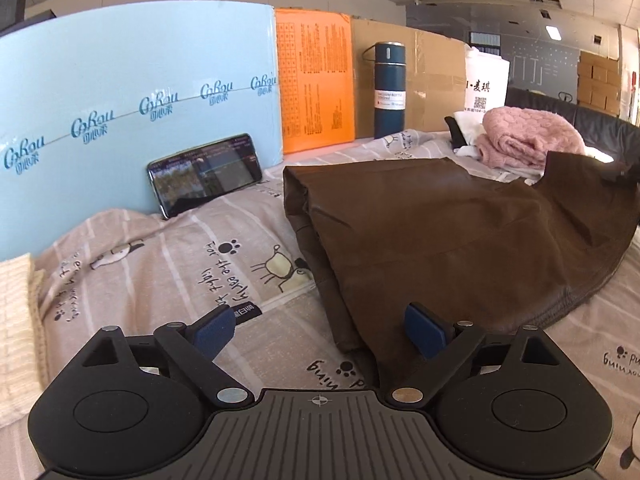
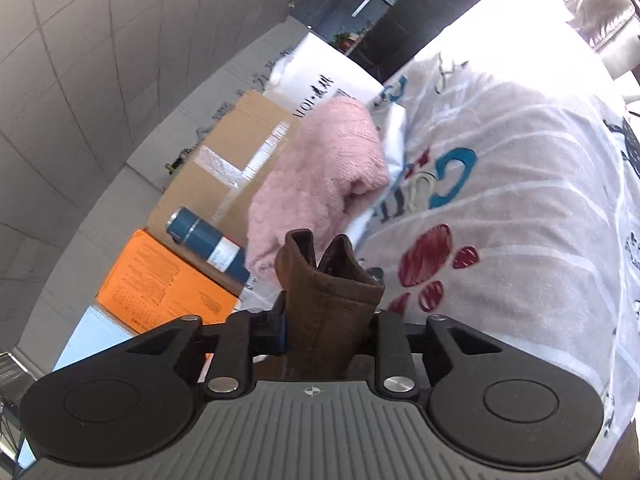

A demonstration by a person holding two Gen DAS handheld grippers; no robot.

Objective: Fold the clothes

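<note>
Cream knit: a pale ribbed cloth (image 1: 16,332) lies at the far left edge of the bed.
Bedsheet: the printed cartoon bedsheet (image 1: 168,264) covers the whole surface, paw prints and lettering all over it.
Phone: a phone (image 1: 205,174) leans on its long side against the light blue board (image 1: 132,92), screen lit.
Left gripper: the left gripper (image 1: 320,330) hangs low over the sheet with jaws spread wide and nothing between them; its right blue pad sits just at the near edge of the garment.
Brown garment: the brown garment (image 1: 448,236) lies spread on the bed, right of the phone, one corner lifted at far right.
Orange sheet: an orange printed sheet (image 1: 316,80) stands behind, against the cardboard.
Flask: a dark blue flask (image 1: 389,90) stands upright just right of it.
Pink knit: a folded pink knit (image 1: 528,136) sits beyond the garment.
Right gripper: the right gripper (image 2: 326,320) is clenched on a bunched fold of the brown garment, which pokes up past the fingers.
</note>
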